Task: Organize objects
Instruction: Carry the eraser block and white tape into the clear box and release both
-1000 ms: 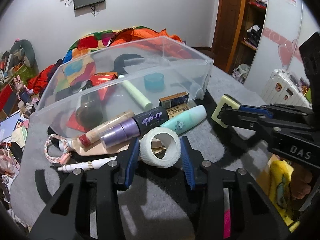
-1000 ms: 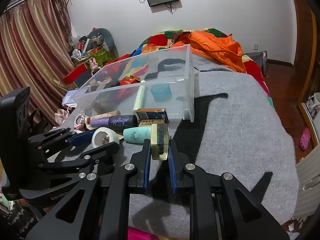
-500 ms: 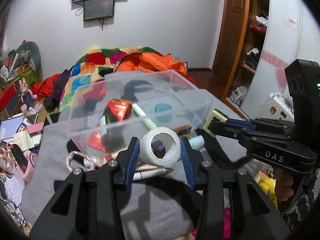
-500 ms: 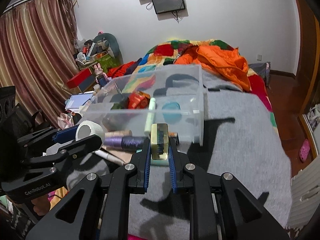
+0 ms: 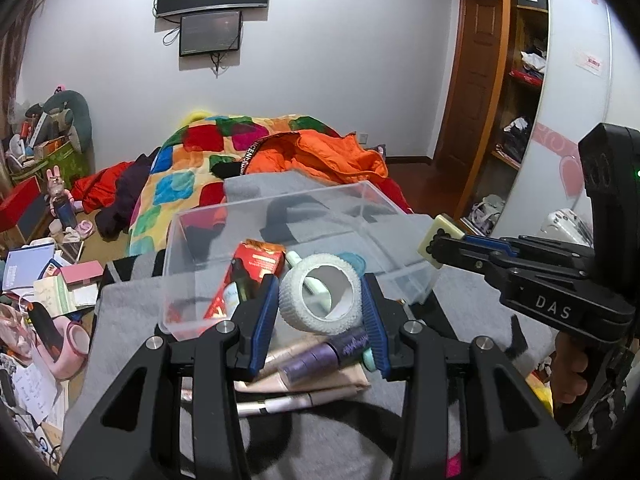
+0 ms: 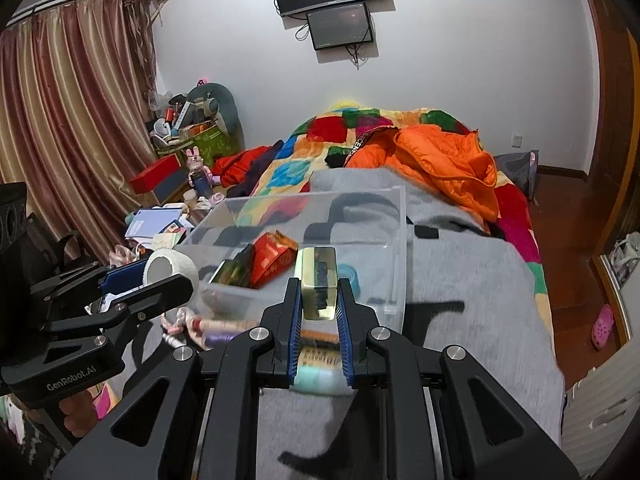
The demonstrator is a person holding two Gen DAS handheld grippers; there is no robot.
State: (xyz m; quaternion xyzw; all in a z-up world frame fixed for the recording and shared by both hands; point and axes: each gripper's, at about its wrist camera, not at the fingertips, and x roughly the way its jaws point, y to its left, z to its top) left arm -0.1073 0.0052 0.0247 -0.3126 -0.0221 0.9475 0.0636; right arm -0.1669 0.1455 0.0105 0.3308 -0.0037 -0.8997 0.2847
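Observation:
My left gripper [image 5: 320, 300] is shut on a white tape roll [image 5: 294, 300] and holds it in the air above the near edge of a clear plastic bin [image 5: 200, 236]. My right gripper [image 6: 319, 298] is shut on a small yellowish block with a dark core [image 6: 319, 280], also raised near the bin's [image 6: 396, 216] front wall. The tape roll [image 6: 168, 266] and left gripper show at the left of the right wrist view; the block [image 5: 439, 241] shows at the right of the left wrist view. The bin holds a red packet [image 5: 256, 264], a pale green tube and a teal jar [image 6: 348, 272].
On the grey blanket [image 6: 472, 280] below the grippers lie a purple tube [image 5: 324, 354], a beige tube, a white pen [image 5: 276, 404] and a mint bottle [image 6: 320, 376]. A colourful quilt and orange jacket [image 5: 332, 156] lie behind the bin. Floor clutter is at the left.
Both grippers have risen from the blanket with their objects held, from in front of the bin up to the level of its rim. The loose cosmetics stayed on the blanket.

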